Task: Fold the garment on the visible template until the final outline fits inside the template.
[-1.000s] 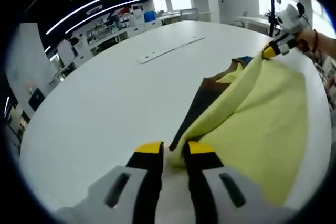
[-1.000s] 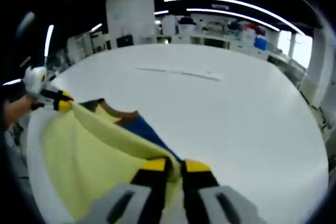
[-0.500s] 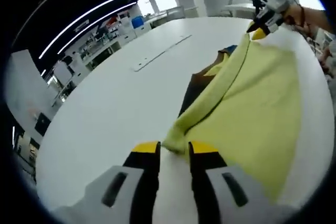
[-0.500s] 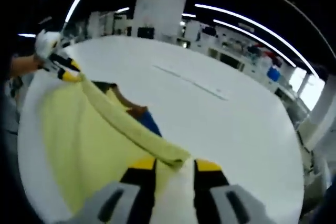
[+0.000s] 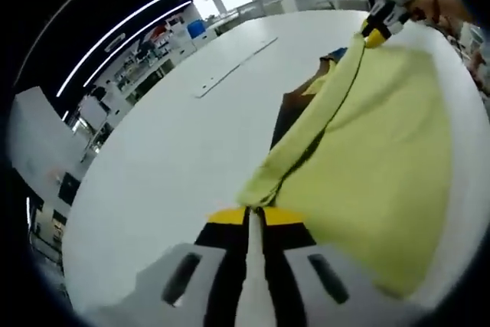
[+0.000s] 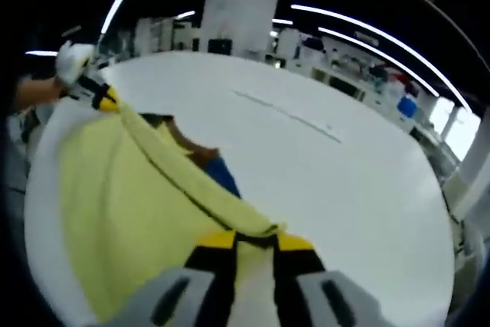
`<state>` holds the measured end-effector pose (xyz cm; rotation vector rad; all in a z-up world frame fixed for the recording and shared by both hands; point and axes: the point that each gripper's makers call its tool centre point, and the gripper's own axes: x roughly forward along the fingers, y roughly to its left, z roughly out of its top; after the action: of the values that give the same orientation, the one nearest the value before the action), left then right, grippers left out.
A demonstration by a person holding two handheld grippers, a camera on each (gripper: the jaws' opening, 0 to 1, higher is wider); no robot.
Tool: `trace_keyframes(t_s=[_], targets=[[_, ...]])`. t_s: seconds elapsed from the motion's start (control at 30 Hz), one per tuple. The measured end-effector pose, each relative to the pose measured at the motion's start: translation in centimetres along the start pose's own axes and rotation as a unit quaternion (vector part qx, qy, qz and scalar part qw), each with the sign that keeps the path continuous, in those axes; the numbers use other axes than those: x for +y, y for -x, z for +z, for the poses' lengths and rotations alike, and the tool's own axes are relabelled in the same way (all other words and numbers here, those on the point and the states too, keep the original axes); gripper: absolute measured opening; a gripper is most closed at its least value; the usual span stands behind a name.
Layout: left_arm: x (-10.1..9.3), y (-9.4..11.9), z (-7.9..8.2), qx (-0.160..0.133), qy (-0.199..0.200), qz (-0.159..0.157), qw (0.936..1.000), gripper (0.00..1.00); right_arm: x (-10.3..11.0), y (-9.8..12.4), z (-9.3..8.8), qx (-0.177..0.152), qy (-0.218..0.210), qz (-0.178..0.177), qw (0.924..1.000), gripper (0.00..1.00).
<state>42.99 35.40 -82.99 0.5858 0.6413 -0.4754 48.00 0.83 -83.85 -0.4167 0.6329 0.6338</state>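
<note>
Our left gripper and right gripper, open half a second ago, now pinch the yellow garment edge at lower centre, so we judge the fold can restart

white table | flat strip on it | shelving behind
</note>
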Motion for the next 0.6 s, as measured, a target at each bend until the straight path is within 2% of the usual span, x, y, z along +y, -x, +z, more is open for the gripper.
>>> trace_keyframes(t_s=[0.13, 0.2, 0.27, 0.33, 0.4, 0.47, 0.53, 0.6], targets=[[0.9, -0.5, 0.0, -0.002, 0.009, 0.011, 0.9999, 0.0, -0.3, -0.3, 0.1, -0.006, -0.012, 0.0, 0.9999, 0.06], [1.4, -0.6, 0.1, -0.007, 0.031, 0.021, 0.9993, 0.0, -0.5, -0.4, 0.4, -0.014, -0.033, -0.006, 0.9994, 0.05], [2.3, -0.7, 0.4, -0.023, 0.075, 0.029, 0.9965, 0.0, -0.8, -0.5, 1.1, -0.027, -0.048, -0.014, 0.9983, 0.05], [3.2, -0.9, 0.5, -0.033, 0.115, 0.039, 0.9921, 0.0, -1.5, -0.9, 2.1, -0.051, -0.074, -0.025, 0.9956, 0.04], [3.7, -0.8, 1.0, -0.053, 0.163, 0.04, 0.9844, 0.0, -2.5, -0.9, 2.4, -0.062, -0.115, -0.052, 0.9901, 0.01], [4.6, -0.8, 0.8, -0.069, 0.21, 0.046, 0.9741, 0.0, -2.9, -0.7, 2.8, -0.072, -0.132, -0.059, 0.9869, 0.0], [4.6, -0.4, 1.0, -0.077, 0.232, 0.047, 0.9686, 0.0, -3.1, -0.5, 2.9, -0.074, -0.145, -0.057, 0.985, 0.01], [4.7, 0.0, 0.9, -0.077, 0.238, 0.048, 0.967, 0.0, -3.1, -0.4, 2.8, -0.07, -0.156, -0.053, 0.9839, 0.11]])
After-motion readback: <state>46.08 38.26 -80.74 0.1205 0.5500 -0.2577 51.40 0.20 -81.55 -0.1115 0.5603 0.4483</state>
